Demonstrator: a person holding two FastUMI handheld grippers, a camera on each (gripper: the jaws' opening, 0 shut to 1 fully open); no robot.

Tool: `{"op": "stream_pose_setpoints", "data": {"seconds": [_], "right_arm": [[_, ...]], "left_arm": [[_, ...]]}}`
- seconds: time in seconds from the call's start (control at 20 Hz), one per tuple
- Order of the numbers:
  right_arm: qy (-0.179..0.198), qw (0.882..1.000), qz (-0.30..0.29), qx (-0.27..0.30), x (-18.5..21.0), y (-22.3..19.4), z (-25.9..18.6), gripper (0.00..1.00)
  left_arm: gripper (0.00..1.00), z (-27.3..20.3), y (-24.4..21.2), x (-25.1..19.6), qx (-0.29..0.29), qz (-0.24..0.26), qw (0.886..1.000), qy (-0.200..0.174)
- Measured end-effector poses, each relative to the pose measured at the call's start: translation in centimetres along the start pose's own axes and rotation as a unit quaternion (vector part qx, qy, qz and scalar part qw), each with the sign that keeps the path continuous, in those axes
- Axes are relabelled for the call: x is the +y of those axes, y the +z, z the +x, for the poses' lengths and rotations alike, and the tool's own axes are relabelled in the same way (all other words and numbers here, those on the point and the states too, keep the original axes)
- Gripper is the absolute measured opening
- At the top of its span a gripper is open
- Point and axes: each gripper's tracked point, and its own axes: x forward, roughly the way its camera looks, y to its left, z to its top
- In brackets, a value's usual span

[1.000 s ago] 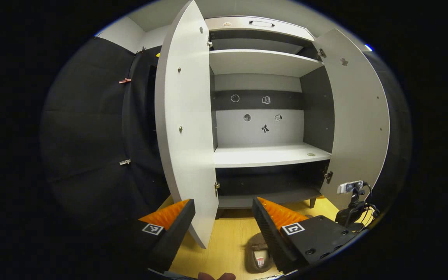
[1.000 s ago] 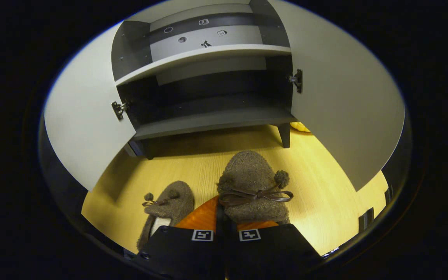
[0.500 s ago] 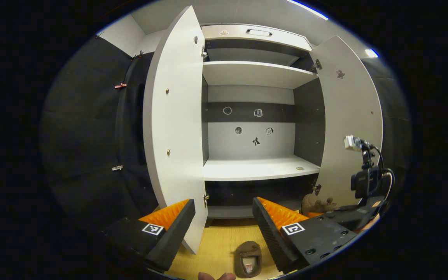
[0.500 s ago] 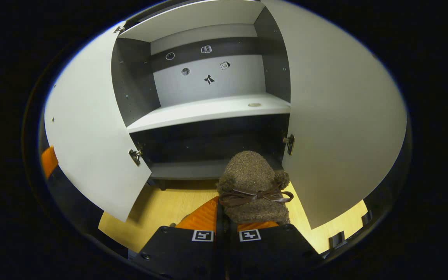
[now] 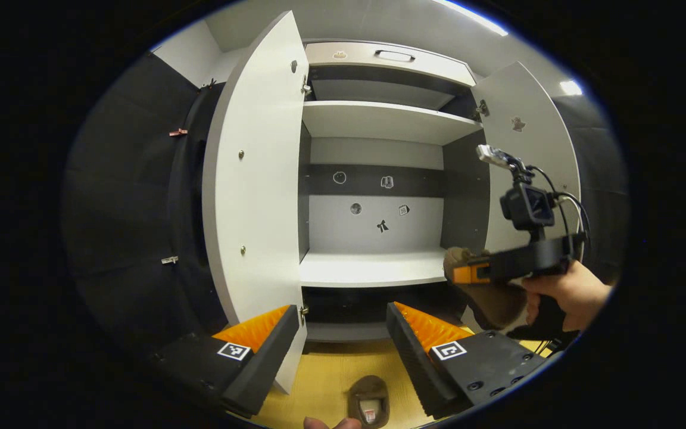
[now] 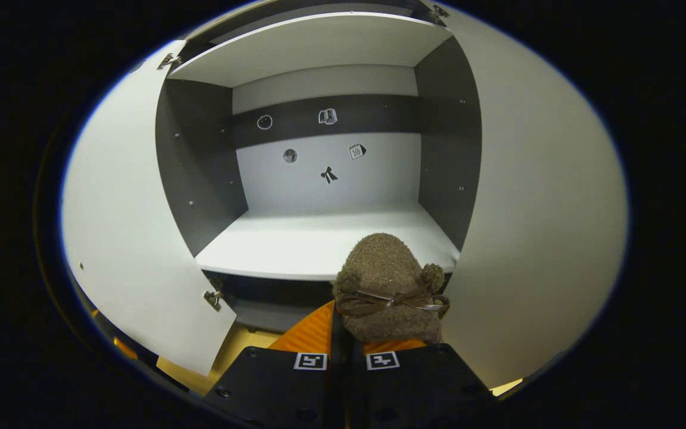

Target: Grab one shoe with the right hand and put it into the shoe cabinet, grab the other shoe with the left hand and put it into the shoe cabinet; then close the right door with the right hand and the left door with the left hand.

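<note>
Fuzzy brown wool fills the grip of my right gripper [image 6: 343,348]: its two fingers are pressed together on the heel end of the first shoe [image 6: 387,289], whose toe, with a thin bow and pompoms, points forward at the front edge of the middle shelf [image 6: 295,250] of the shoe cabinet [image 5: 465,196]. I hold it in the air, just in front of the shelf and toward its right end. From the left gripper view I see my right hand [image 5: 563,295] wrapped round that tool's handle, the shoe hanging beneath the fingers beside the open right door [image 5: 533,143]. My left gripper [image 5: 340,325] is spread wide with nothing between its fingers, aimed at the cabinet's dark lower compartment. The second shoe [image 5: 368,400] lies below it on the yellow wooden floor [image 5: 325,375], opening up. The left door [image 5: 253,196] stands open, its edge between my left fingers.
</note>
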Motion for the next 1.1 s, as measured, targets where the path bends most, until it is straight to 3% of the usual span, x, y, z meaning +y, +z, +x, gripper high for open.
{"op": "stream_pose_setpoints", "data": {"seconds": [0.55, 1.1], "right_arm": [[-0.014, 1.0, -0.012, -0.004, -1.7, 8.0, 12.5, 0.09], [-0.014, 0.999, -0.021, 0.029, -1.3, 6.7, 21.8, 0.09]], "left_arm": [[0.95, 1.9, -0.2, -1.4, 0.005, -0.006, 1.0, -0.014], [0.95, 2.0, -1.7, 0.2, 0.025, -0.015, 0.999, 0.015]]}}
